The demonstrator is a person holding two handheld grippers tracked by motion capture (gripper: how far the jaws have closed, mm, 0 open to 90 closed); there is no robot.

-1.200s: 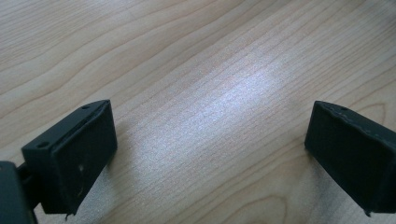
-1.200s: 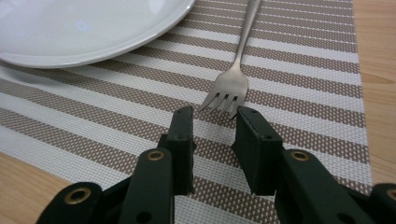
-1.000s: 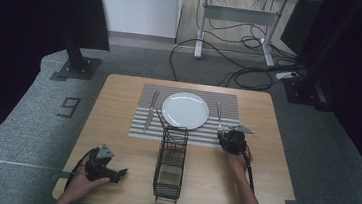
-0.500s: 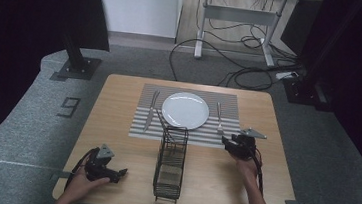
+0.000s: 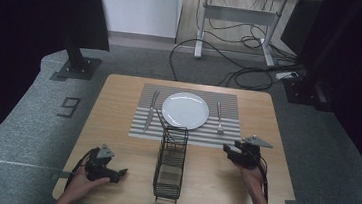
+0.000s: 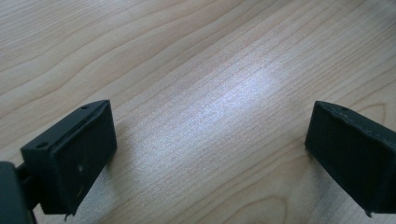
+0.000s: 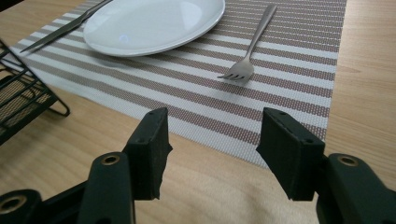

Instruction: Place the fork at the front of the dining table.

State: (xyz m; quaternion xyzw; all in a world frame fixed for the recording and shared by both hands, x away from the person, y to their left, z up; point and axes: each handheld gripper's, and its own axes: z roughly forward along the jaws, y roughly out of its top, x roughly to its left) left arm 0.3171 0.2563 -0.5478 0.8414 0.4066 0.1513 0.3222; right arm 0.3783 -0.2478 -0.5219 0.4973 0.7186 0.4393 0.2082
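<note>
Place setting: right gripper [image 7: 212,156], jaws just opened and empty, backs off the fork [image 7: 249,49] laid beside the plate [image 7: 154,23]; left gripper [image 6: 210,154] rests agape, likely next to clear away the rack [image 5: 170,164].

The counter [image 5: 119,101] is light wood with a visible grain. On it lies a placemat [image 5: 229,104] with thin stripes of grey-brown and white. The plate [image 5: 185,110] is plain white, the fork [image 5: 219,118] at 3 o'clock of it and the knife [image 5: 151,110] at 9 o'clock are silver. The wire basket [image 5: 170,164] is black. Both tongs, left [image 5: 118,173] and right [image 5: 228,150], are matt black. The floor [image 5: 32,113] is grey.
</note>
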